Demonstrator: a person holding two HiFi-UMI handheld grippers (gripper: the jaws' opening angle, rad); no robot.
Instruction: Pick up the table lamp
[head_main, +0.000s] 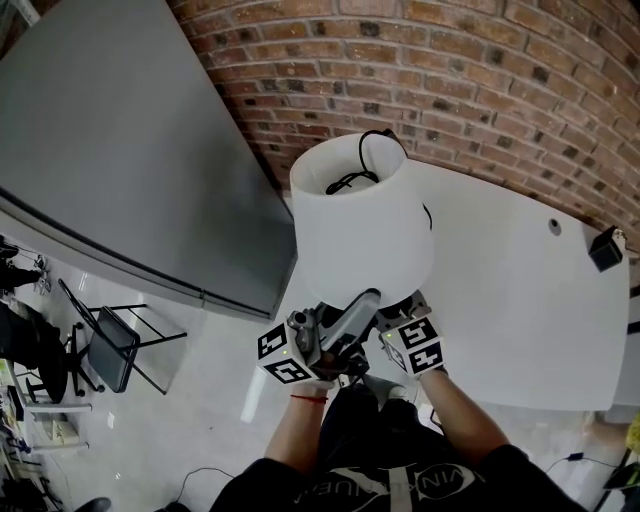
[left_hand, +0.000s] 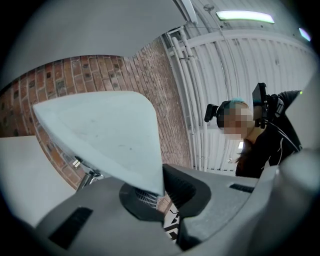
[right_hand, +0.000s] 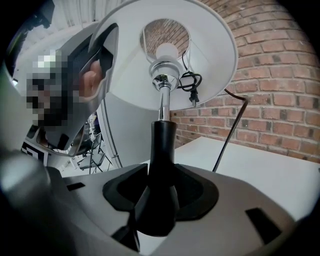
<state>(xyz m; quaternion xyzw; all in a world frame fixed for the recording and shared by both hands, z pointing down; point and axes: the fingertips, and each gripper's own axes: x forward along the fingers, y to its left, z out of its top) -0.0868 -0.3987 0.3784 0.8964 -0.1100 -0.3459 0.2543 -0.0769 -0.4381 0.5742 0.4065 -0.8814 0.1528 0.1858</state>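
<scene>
Right gripper (right_hand: 161, 192) clamps the black stem (right_hand: 162, 135) of the table lamp (head_main: 362, 235). Left gripper (left_hand: 162, 195) pinches the white lampshade (left_hand: 110, 135) rim, over the white table's (head_main: 520, 300) left edge.

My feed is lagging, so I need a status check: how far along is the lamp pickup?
Done: the right gripper is clamped on the black stem and the left gripper pinches the white lampshade rim. In hand: the lamp appears raised over the white table edge, cord trailing. Left: the base is hidden, so confirm it is clear.
</scene>
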